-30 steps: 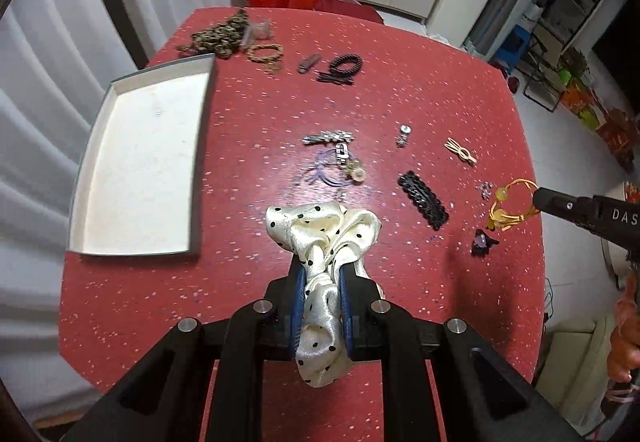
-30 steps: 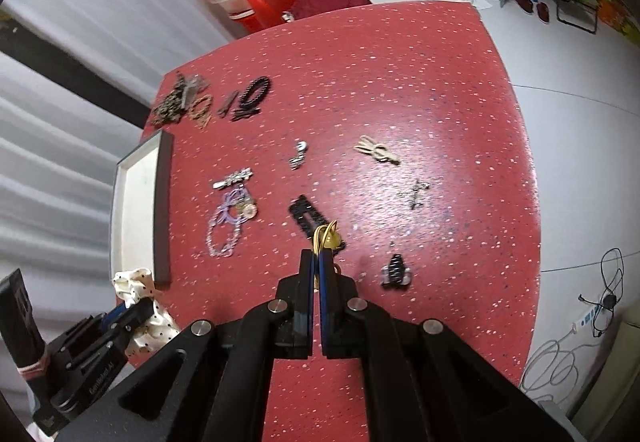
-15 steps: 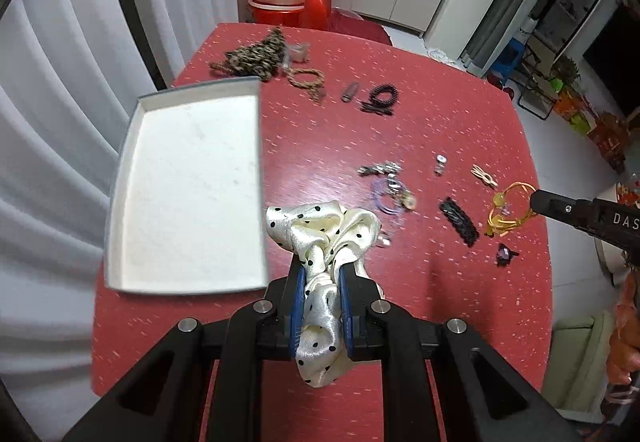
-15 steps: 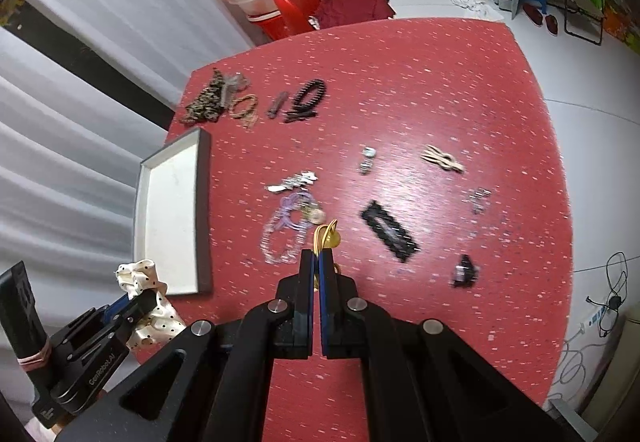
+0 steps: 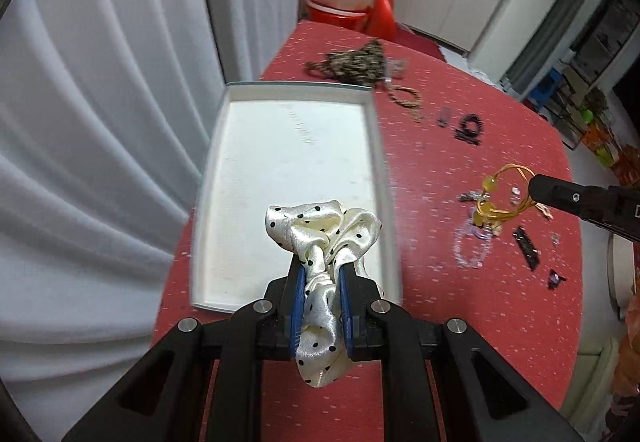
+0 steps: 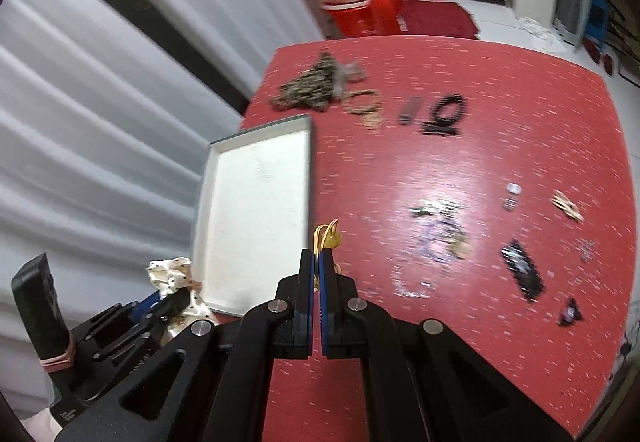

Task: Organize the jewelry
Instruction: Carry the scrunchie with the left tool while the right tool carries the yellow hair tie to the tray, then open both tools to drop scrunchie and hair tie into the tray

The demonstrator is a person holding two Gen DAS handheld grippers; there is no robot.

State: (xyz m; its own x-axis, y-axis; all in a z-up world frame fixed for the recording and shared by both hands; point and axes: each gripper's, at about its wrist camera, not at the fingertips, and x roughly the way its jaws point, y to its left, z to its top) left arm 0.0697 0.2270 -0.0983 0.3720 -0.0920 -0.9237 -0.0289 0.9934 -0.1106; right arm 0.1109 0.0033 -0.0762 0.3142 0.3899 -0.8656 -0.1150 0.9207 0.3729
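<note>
Red speckled table (image 5: 460,322) beside white curtains; a shallow white tray (image 5: 374,146) sits at its curtain-side edge. Left gripper (image 5: 322,274) pinches a cream polka-dot scrunchie (image 5: 320,230) above the tray's near end. Right gripper (image 6: 316,262), jaws pressed together, holds a yellow beaded bracelet (image 6: 328,236) just beside the tray. Other jewelry pieces lie scattered on the table.
</note>
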